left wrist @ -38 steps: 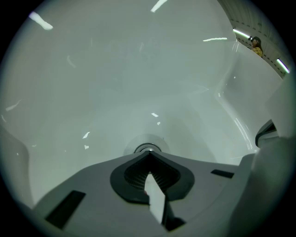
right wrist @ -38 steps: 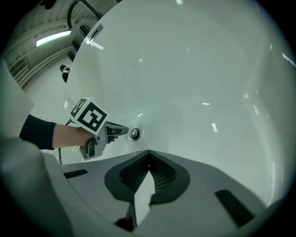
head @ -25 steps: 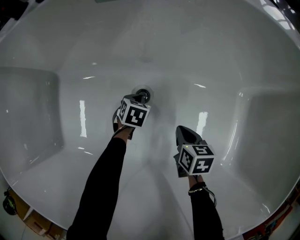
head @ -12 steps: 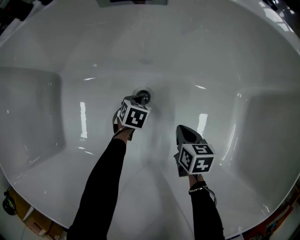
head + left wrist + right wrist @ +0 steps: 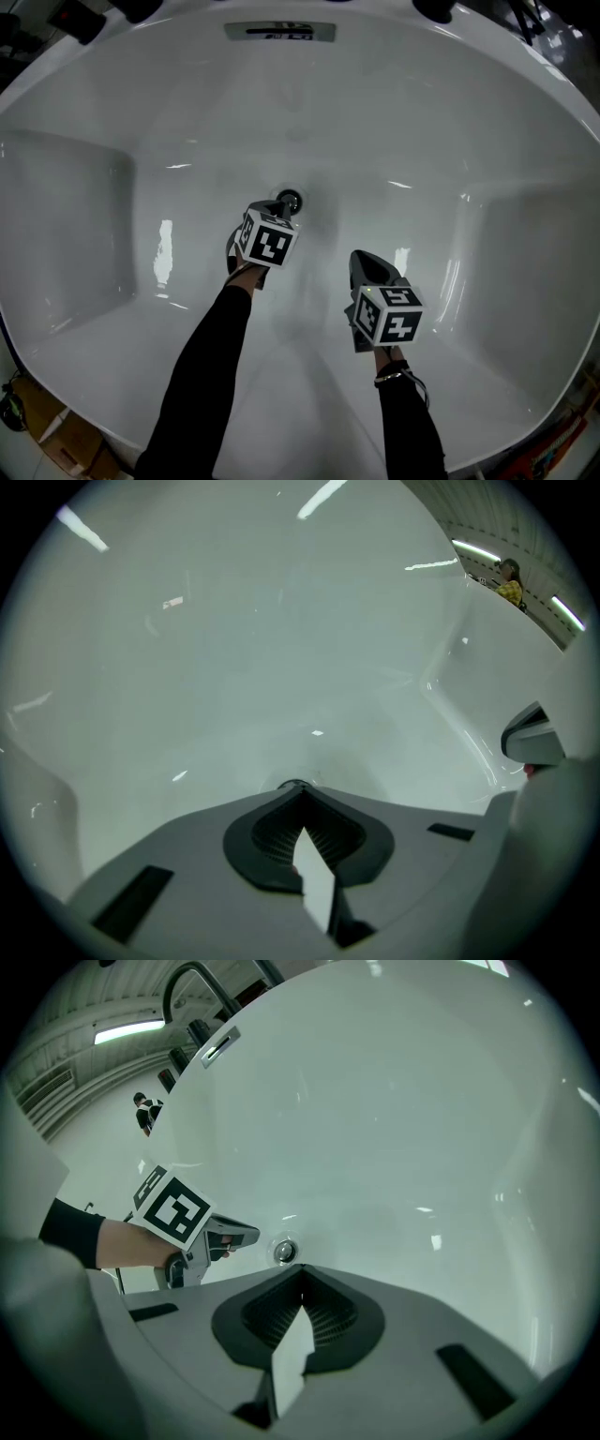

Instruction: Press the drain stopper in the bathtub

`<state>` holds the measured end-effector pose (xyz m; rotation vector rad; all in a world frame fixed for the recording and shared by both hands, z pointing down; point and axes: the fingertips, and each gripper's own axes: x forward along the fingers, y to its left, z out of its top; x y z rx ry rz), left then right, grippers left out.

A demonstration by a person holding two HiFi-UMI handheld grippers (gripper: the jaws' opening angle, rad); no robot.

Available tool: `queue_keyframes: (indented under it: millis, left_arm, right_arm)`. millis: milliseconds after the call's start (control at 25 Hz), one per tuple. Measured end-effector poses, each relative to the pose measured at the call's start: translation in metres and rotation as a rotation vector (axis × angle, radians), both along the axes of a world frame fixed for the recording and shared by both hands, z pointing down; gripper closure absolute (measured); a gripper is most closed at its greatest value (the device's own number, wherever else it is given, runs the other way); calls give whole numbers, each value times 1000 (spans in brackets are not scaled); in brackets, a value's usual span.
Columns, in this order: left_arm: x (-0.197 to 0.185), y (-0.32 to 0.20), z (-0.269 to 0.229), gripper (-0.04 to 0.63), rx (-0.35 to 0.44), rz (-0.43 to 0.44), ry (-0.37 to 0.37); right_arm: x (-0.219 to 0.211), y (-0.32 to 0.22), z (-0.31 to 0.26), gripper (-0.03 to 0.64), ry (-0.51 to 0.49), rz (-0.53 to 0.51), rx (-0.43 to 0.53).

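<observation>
Jaws pressed together on left gripper (image 5: 279,203), tip just by drain stopper (image 5: 289,199) mid-frame, likely for one blunt push. Right gripper (image 5: 364,262) lower right, closed empty, parked clear.

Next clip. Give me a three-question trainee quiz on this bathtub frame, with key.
1. True or false: the right claw is nearer the round chrome drain stopper in the glossy white bathtub than the left claw.
2. The left claw's jaws are: A) wide apart; B) together, empty; C) clamped on a cloth.
3. Short answer: what does the right claw hold?
Key: 1 false; 2 B; 3 nothing, jaws together.
</observation>
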<state>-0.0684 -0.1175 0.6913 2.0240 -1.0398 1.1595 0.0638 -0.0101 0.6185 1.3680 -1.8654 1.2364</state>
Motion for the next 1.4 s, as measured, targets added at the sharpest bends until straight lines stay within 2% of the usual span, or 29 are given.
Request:
queue_keyframes:
  millis: [840, 1400]
  left_arm:
    - [4, 23, -111, 592, 118, 11, 66]
    - [1, 53, -235, 591, 189, 13, 111]
  right_arm:
    - [-6, 6, -92, 616, 49, -35, 113]
    - [-23, 16, -202, 615, 36, -26, 200]
